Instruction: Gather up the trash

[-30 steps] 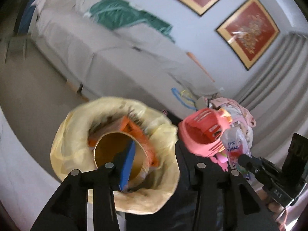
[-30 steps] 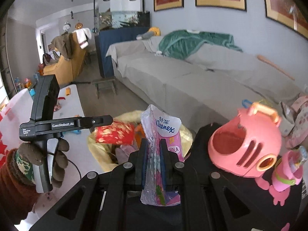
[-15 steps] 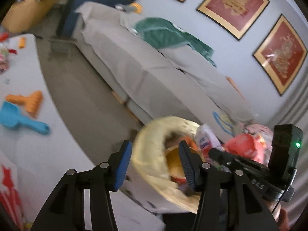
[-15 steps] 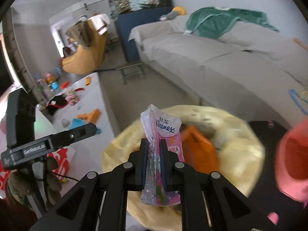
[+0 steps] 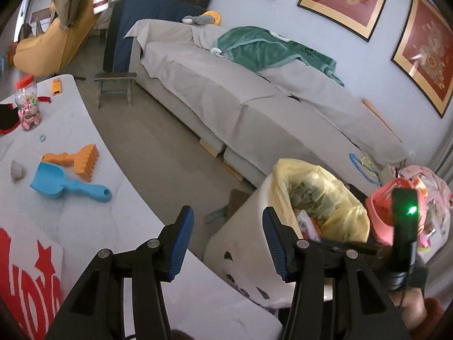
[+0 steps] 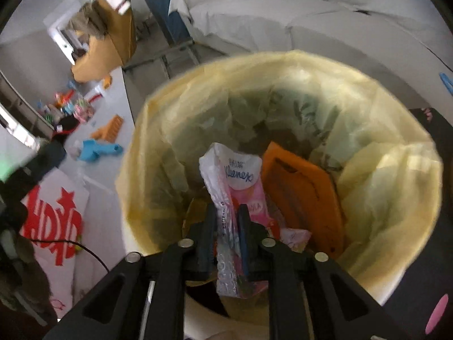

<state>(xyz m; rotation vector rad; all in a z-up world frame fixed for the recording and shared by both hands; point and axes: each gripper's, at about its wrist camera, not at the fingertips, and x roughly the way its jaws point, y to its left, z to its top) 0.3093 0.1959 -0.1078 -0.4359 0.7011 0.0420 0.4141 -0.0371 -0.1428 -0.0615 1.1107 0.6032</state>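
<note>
Right gripper (image 6: 226, 221) clamps Kleenex tissue pack (image 6: 235, 187) mid-body, over yellow-lined bin (image 6: 396, 175) mouth. Pack judged light, soft, crushable, film slippery; mid-body pinch suits. Left gripper (image 5: 226, 238) wide, empty, beside bin.

The left wrist camera looks out from above the edge of the white desk (image 5: 85, 226), facing across the floor toward the grey sofa (image 5: 254, 107) and the framed pictures on the wall, its open tongs (image 5: 226, 243) in the foreground and the yellow-lined trash bin (image 5: 320, 198) near at lower right. The right wrist camera hangs close over the same trash bin (image 6: 283, 141), tilted steeply down into its mouth, which fills most of the frame. Both views share the bin, the sofa behind it, and the desk with its blue scoop (image 5: 65, 185) (image 6: 96, 150) and orange rake (image 5: 73, 160) (image 6: 109, 129).
</note>
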